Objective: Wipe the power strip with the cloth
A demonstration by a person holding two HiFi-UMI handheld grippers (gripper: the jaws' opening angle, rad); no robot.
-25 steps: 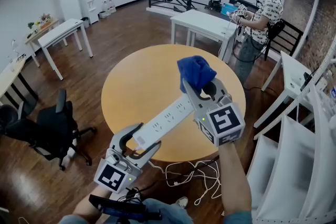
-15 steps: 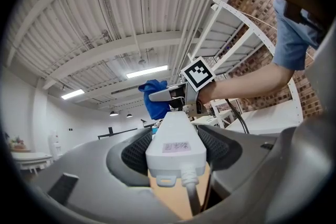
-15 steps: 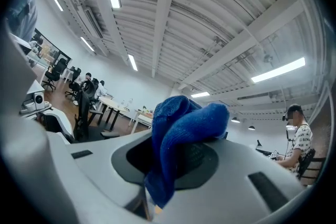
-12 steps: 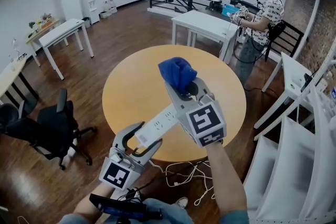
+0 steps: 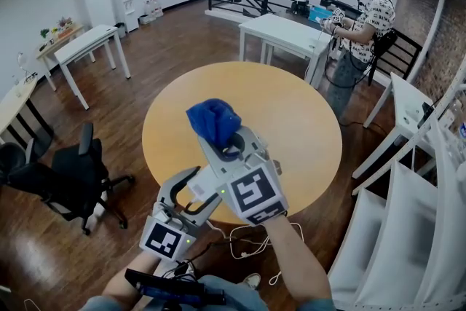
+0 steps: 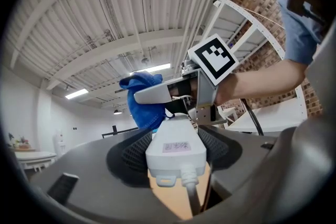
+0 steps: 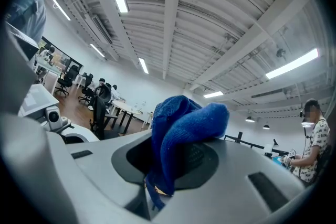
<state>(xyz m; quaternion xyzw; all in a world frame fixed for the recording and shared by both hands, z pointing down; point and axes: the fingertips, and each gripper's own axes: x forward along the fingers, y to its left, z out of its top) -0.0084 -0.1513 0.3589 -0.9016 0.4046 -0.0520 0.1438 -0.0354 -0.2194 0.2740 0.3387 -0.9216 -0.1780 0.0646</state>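
Step in hand: judged to be a wiping pass, with the cloth (image 5: 212,121) worked along the top face of the power strip (image 6: 176,139).
Left gripper (image 5: 196,193): jaws set fairly wide and clamped on the cable end of the strip, one pad on each long side.
Right gripper (image 5: 226,146): jaws pinched on the bunched blue cloth, most of it bulging out past the tips.
Location of strip: held in the air over the near edge of the round table (image 5: 291,113), lower centre of the head view, mostly covered there by the right gripper.
Contact: in the left gripper view the cloth appears to rest on the far part of the strip; the exact contact patch cannot be confirmed.
Technique: hold the left grip steady and the strip level. Press with the fabric only, keeping the jaw tips off the plastic. Run straight, overlapping strokes end to end.
Caution: stop short of the left pads.
Strip appearance: white, long, round-cornered; small unreadable label and a mounting tab on the end face; white cable (image 6: 191,194) leaving downward.
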